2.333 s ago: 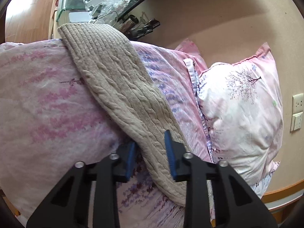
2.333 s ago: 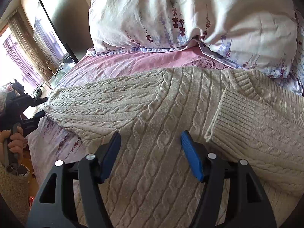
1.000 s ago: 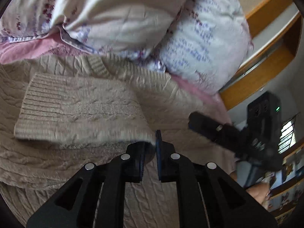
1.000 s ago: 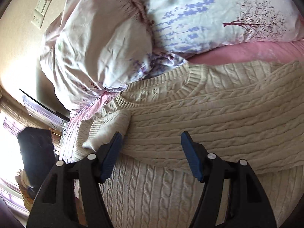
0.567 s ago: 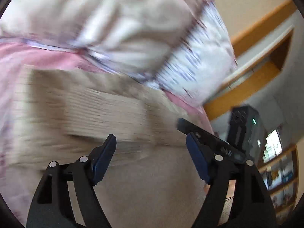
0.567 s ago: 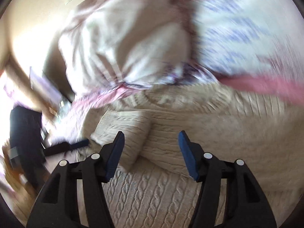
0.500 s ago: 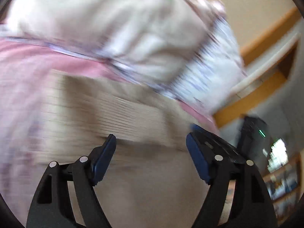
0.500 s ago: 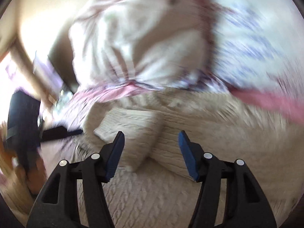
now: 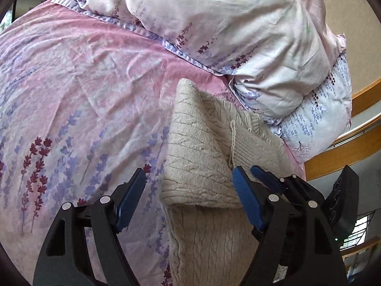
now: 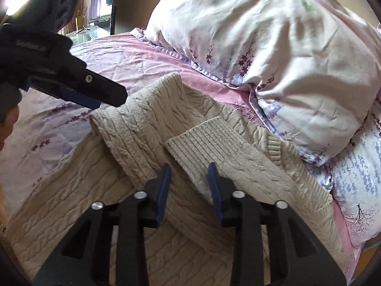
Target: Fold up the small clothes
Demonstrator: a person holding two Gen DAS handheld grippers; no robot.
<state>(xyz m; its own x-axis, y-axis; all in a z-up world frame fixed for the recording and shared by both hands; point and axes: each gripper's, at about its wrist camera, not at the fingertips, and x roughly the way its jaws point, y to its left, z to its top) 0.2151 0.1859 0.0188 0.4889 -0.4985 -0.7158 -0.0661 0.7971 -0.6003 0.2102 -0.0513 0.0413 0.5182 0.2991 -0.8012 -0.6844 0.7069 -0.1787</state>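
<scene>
Sweater [image 10: 133,183] lies on the pink bedspread [image 9: 71,76], near the pillows [image 10: 273,47], sleeves folded across it. Left gripper [image 9: 188,205] gapes wide, empty, over one sleeve; right gripper [image 10: 189,190] is closing astride the cuffed sleeve's edge.

My black tongs [image 10: 188,188] have blue pads; the sweater [image 10: 142,128] is beige cable-knit, the bedsheet [image 9: 71,76] pink with lavender sprigs.

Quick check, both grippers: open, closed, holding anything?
Left gripper: open, holding nothing; sweater lies below its fingers.
Right gripper: closing, sleeve between its fingers, not yet pinched.
</scene>
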